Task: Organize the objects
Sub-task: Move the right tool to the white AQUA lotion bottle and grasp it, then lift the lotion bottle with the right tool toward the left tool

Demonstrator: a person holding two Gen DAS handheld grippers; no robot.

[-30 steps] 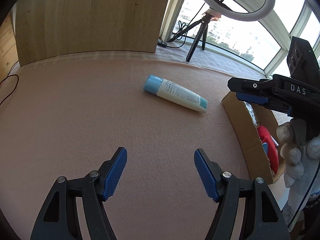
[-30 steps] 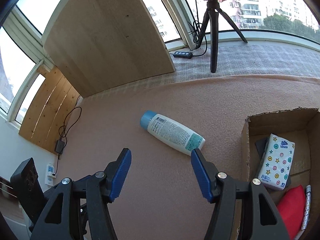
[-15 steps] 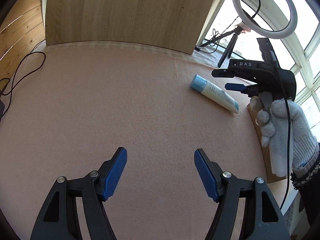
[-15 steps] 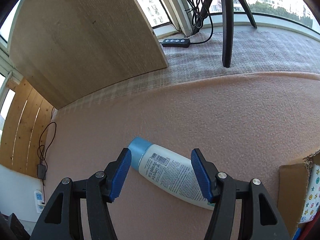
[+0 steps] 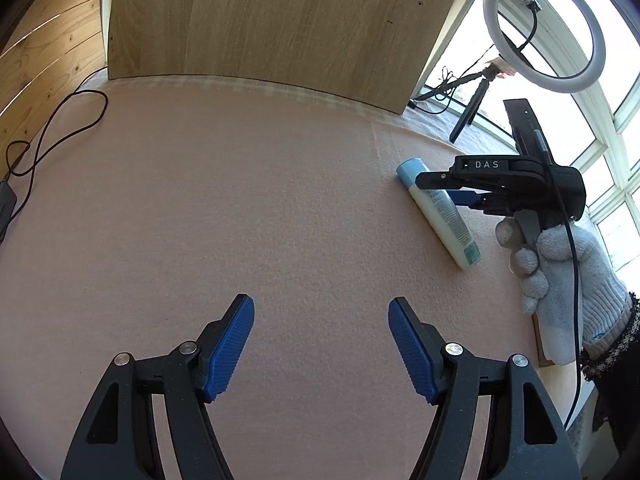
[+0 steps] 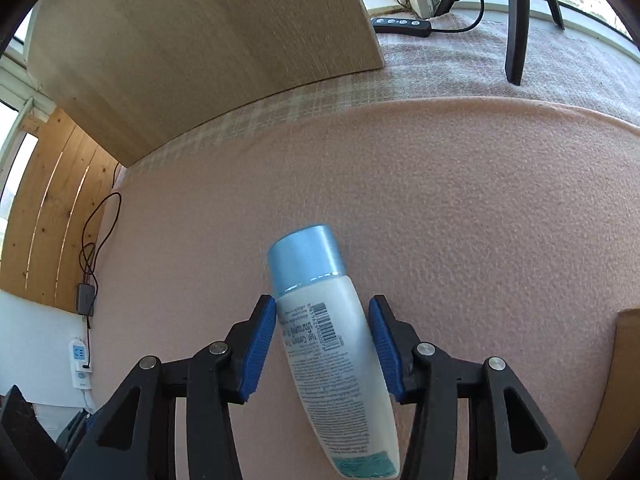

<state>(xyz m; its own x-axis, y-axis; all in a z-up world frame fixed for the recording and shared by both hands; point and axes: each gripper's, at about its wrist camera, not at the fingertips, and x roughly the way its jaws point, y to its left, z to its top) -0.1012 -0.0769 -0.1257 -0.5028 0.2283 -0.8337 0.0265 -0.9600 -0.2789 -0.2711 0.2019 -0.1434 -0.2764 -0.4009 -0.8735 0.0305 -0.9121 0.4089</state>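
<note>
A white bottle with a light blue cap [image 6: 340, 380] lies on the pink felt table, cap pointing away from me. My right gripper [image 6: 322, 332] straddles its upper body just below the cap; the left pad [image 6: 260, 340] touches the bottle and a thin gap shows at the right pad [image 6: 382, 348]. In the left wrist view the bottle [image 5: 444, 216] lies at the right, with the right gripper [image 5: 440, 190] low over its cap end, held by a gloved hand [image 5: 560, 264]. My left gripper [image 5: 320, 344] hangs open over bare felt, well left of the bottle.
A cardboard box edge [image 6: 628, 360] shows at the right. A wooden board [image 5: 272, 20] leans at the back. A ring light on a tripod [image 5: 544, 28] stands by the window, its remote [image 6: 400, 26] nearby. A black cable [image 5: 52, 132] trails at the far left.
My right gripper moved forward and down onto the bottle, and its jaws narrowed around it. My left gripper drew back and left, away from the bottle.
</note>
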